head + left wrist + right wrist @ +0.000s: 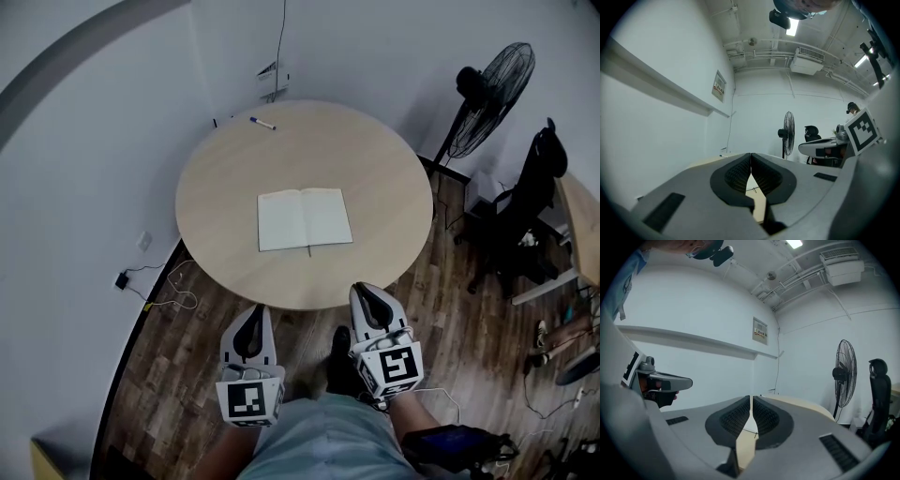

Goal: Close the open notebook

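- My left tongs [251, 317] and right tongs [368, 294] are pinched shut, holding nothing.
- The notebook [304, 219] lies open on the table [230, 164], far ahead of them.
- I think I must reach it first, then flip one side over.

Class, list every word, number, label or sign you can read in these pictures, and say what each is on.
Nothing here can be read.
Wall sign: print too small and blurred.
Open notebook: pages show no legible writing.
Marker cubes: black-and-white squares only, no letters.
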`<control>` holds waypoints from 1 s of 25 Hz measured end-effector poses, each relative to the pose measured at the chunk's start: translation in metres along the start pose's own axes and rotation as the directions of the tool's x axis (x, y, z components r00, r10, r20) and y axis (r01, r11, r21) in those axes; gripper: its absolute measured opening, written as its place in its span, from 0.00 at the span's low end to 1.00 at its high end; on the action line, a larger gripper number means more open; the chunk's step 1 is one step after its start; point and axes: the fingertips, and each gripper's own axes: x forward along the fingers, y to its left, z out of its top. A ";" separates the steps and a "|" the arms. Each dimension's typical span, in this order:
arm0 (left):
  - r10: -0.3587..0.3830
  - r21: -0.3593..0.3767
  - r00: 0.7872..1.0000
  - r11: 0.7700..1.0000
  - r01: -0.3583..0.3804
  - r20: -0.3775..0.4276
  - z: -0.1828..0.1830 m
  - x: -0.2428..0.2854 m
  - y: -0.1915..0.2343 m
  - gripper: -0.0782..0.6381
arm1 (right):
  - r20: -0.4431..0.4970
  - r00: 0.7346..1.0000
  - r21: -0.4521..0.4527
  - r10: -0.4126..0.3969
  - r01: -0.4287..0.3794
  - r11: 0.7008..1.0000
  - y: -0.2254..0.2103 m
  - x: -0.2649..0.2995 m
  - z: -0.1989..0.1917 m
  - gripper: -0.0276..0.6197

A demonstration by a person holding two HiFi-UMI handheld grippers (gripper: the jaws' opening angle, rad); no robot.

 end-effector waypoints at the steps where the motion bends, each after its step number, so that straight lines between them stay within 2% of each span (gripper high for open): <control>1: -0.005 0.005 1.000 1.000 0.005 -0.005 0.001 0.008 -0.005 0.14 | -0.003 1.000 0.003 0.000 0.000 1.000 -0.007 0.002 -0.002 0.12; 6: -0.033 0.019 0.998 0.999 0.034 -0.054 0.003 0.060 -0.026 0.14 | -0.028 1.000 0.071 -0.003 0.005 0.997 -0.050 0.020 -0.014 0.12; 13: 0.011 0.078 0.987 0.997 0.002 -0.159 -0.016 0.162 -0.044 0.14 | -0.052 0.998 0.184 0.042 -0.031 0.983 -0.130 0.083 -0.048 0.12; 19: 0.087 0.132 0.984 0.989 -0.067 -0.156 0.011 0.232 -0.057 0.14 | -0.001 0.991 0.214 0.136 -0.133 0.968 -0.185 0.141 -0.024 0.12; 25: 0.174 0.153 0.978 0.976 -0.156 -0.112 0.041 0.256 -0.041 0.14 | 0.037 0.977 0.212 0.211 -0.214 0.953 -0.197 0.187 0.001 0.12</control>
